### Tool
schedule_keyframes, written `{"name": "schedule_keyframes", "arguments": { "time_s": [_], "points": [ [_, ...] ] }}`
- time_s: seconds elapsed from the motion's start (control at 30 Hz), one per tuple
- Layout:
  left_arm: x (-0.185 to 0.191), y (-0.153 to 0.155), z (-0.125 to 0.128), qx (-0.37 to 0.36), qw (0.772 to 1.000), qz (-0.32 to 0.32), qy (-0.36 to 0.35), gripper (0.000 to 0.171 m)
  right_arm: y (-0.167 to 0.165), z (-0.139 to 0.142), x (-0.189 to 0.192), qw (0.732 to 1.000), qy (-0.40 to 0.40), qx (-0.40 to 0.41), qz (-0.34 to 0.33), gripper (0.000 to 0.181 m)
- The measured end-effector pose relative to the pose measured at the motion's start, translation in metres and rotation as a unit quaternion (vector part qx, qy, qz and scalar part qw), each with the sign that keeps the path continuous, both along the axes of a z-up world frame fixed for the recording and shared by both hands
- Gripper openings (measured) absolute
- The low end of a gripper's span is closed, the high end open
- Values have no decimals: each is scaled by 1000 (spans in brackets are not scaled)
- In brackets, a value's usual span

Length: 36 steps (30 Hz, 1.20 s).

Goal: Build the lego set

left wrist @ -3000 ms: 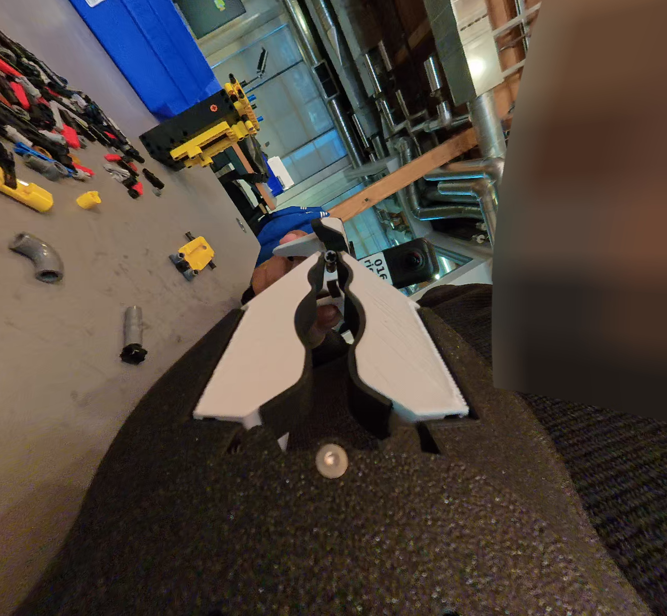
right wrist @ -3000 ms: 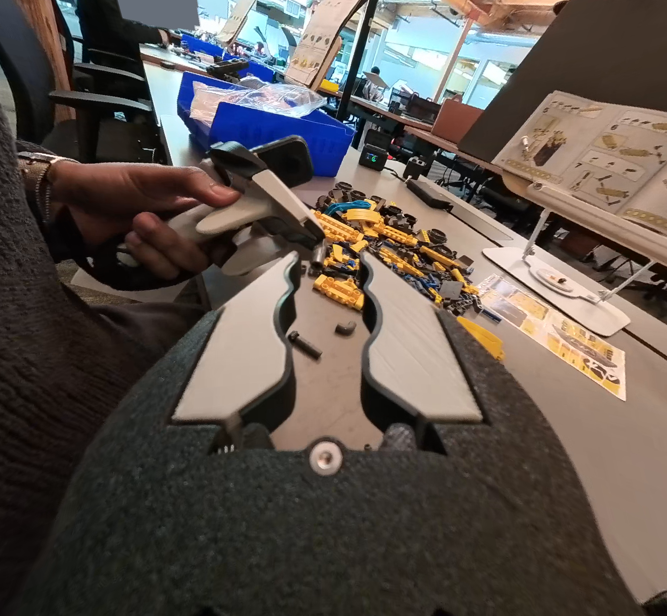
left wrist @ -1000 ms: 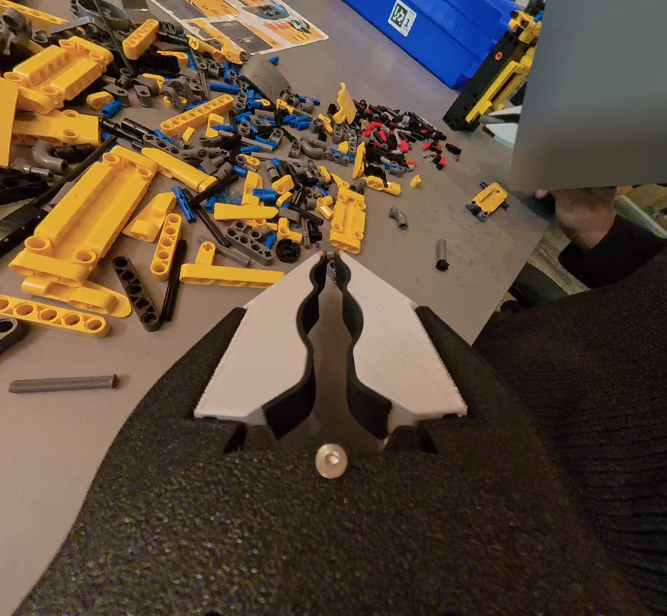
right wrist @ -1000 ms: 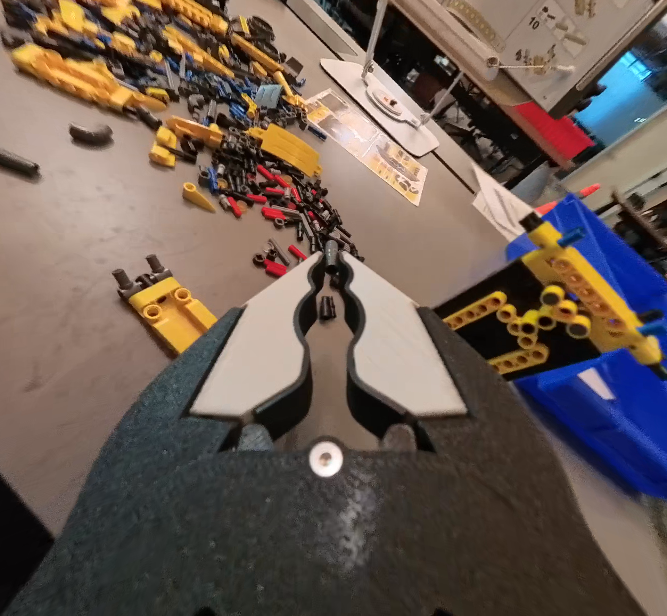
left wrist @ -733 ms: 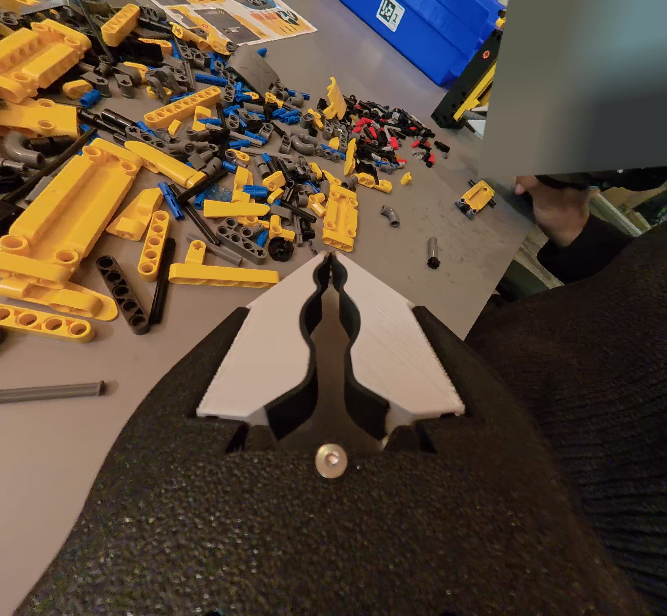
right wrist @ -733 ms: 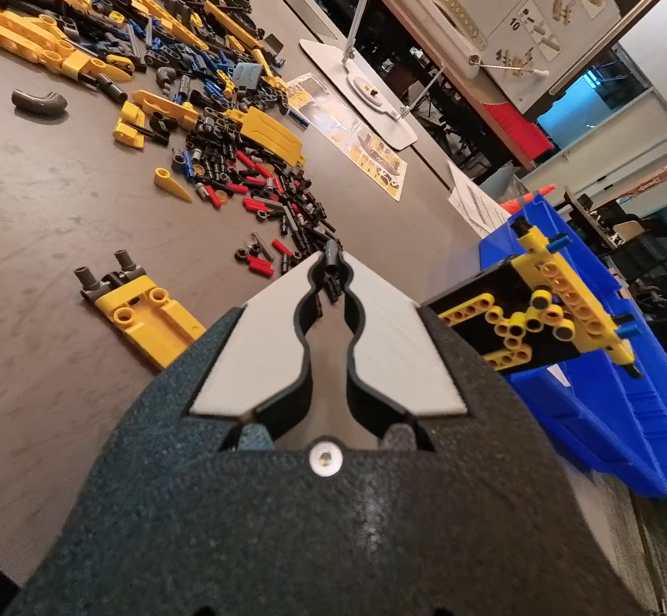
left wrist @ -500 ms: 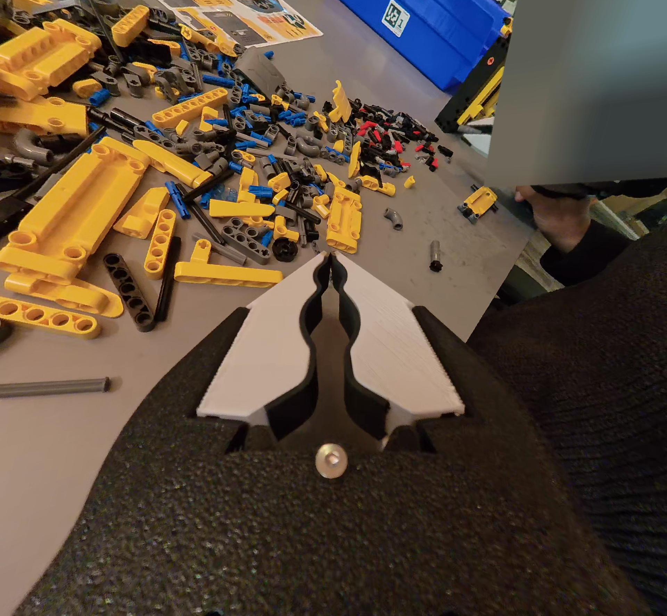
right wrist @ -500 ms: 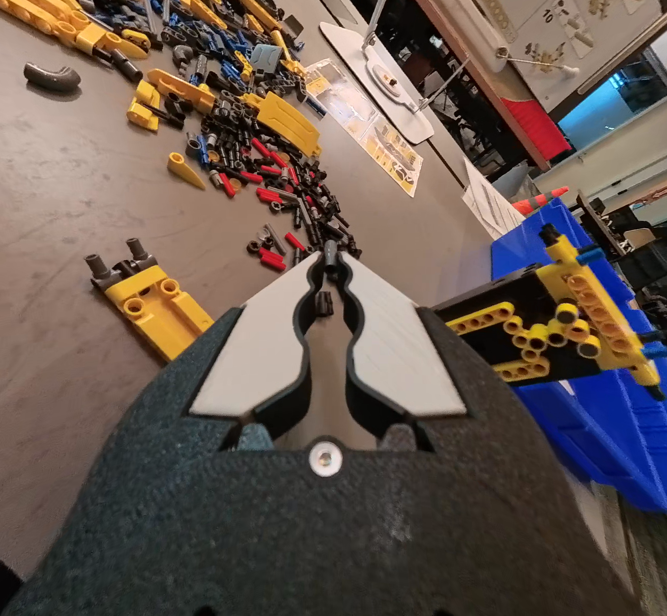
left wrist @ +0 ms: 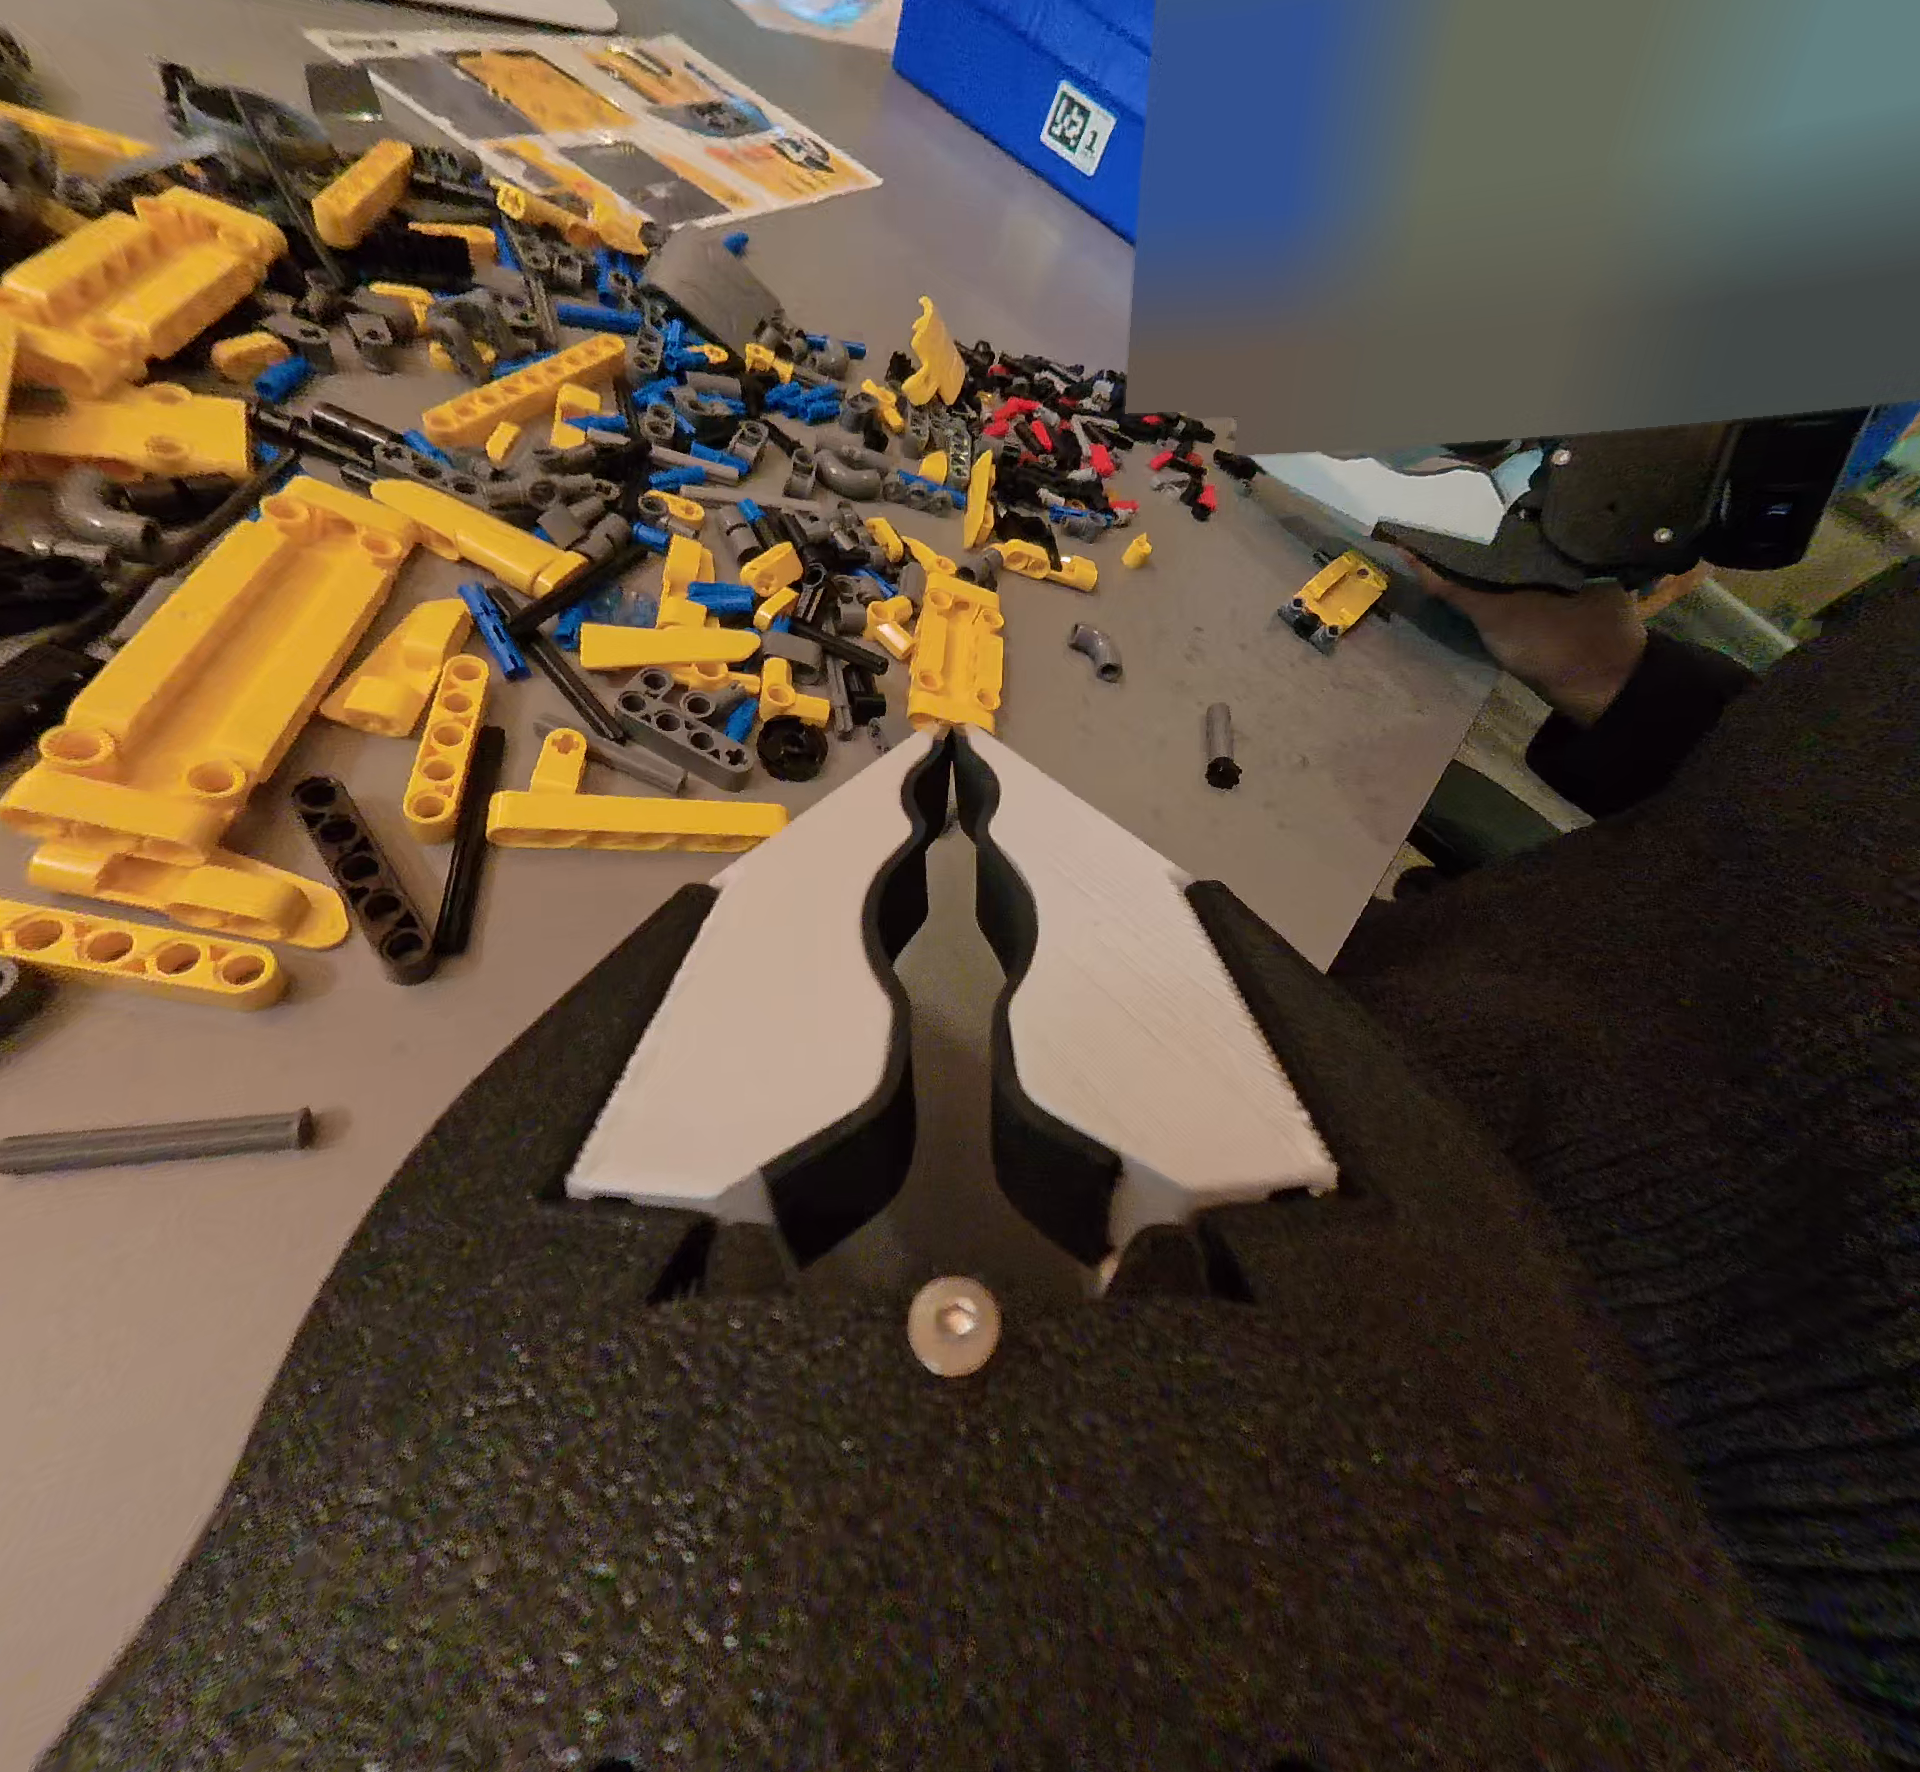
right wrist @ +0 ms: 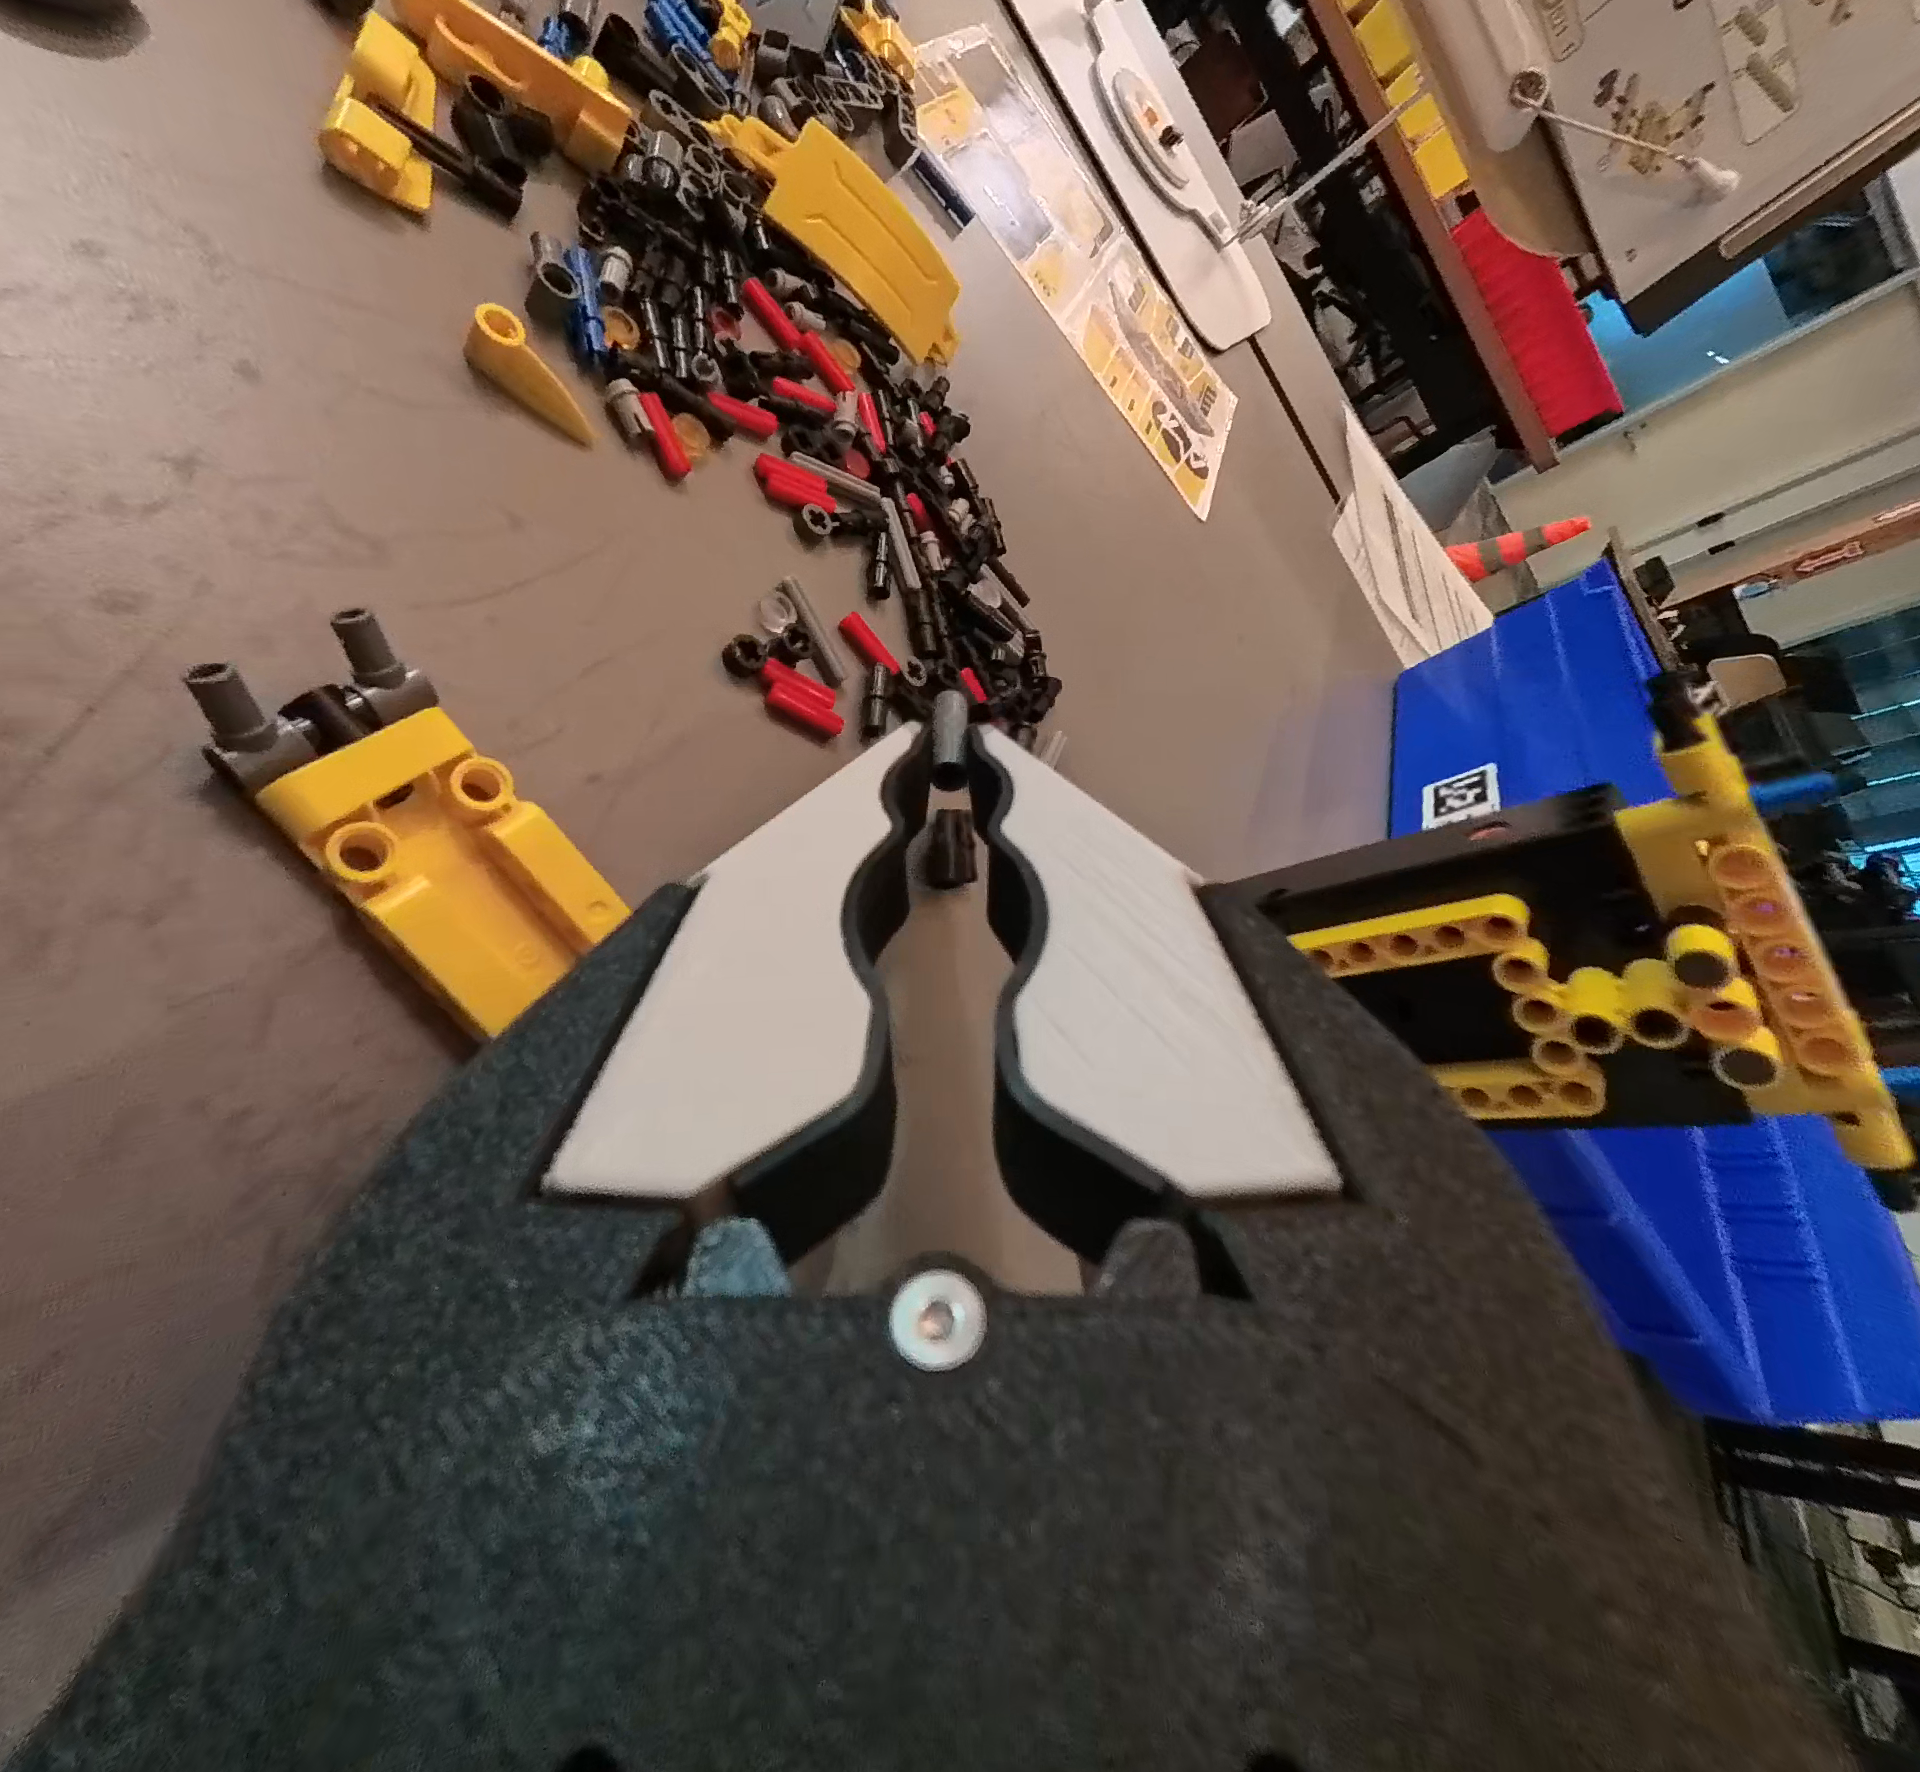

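My right gripper [right wrist: 948, 740] is shut on a small dark grey pin [right wrist: 949, 714] that sticks out past its tips, low over the table. A short black piece [right wrist: 943, 844] shows in the gap behind the tips; I cannot tell if it is attached. A yellow panel with two grey pins [right wrist: 416, 849] lies to its left. A black and yellow assembly [right wrist: 1558, 974] stands to its right. My left gripper [left wrist: 951, 748] is shut and empty, its tips just short of a yellow panel piece [left wrist: 956, 652]. The right gripper also shows in the left wrist view [left wrist: 1621, 517], held in a hand.
A large pile of yellow, black, blue and red building pieces [left wrist: 520, 527] covers the table. A blue bin [right wrist: 1662, 1255] stands at the right. A printed leaflet [left wrist: 623, 122] and a white booklet stand [right wrist: 1143, 112] lie behind. A grey axle [left wrist: 1218, 746] lies near the table edge [left wrist: 1403, 839].
Three seconds ago the grippers faced each other and the right one was open. Now the right is shut on the pin and both point at the table. The right has dropped lower.
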<state>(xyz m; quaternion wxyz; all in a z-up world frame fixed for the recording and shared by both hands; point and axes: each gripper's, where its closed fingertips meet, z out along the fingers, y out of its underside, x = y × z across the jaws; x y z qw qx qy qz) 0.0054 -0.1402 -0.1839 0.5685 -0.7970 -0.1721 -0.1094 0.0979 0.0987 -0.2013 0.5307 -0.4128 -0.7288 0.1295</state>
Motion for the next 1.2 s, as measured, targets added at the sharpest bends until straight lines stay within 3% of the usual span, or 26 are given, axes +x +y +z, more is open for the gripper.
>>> {"name": "schedule_keyframes", "arguments": {
  "time_s": [0.47, 0.57, 0.7, 0.77, 0.83, 0.93, 1.03, 1.2],
  "points": [
    [1, 1, -1, -1, 1000, -7, -7, 0, 1, -3, -1, 1000, -8, 21, -1, 6],
    [-4, 2, 1, -3, 1000, 20, 8, 0, -1, -2, -1, 1000, -3, 24, 4, 6],
    [-1, 38, 22, 13, 993, -5, -119, 5, -2, 0, -1, 1000, 4, 22, 7, 6],
    [-8, 60, 41, 18, 990, -22, -141, 7, 0, 2, -1, 1000, 8, 22, 4, 6],
    [-16, 80, 41, -25, 992, -48, -111, 8, 1, 4, 0, 1000, 16, 18, 0, 6],
    [-42, 106, 18, -104, 994, -40, -17, 10, 1, 7, 0, 1000, 22, 15, 0, 6],
    [-51, 127, 0, -143, 989, -42, 13, 10, 1, 7, 0, 999, 25, 30, -1, 6],
    [-75, 137, -21, -215, 974, -1, 71, 10, 8, 12, 1, 999, 38, 24, -18, 6]
  ]
}}
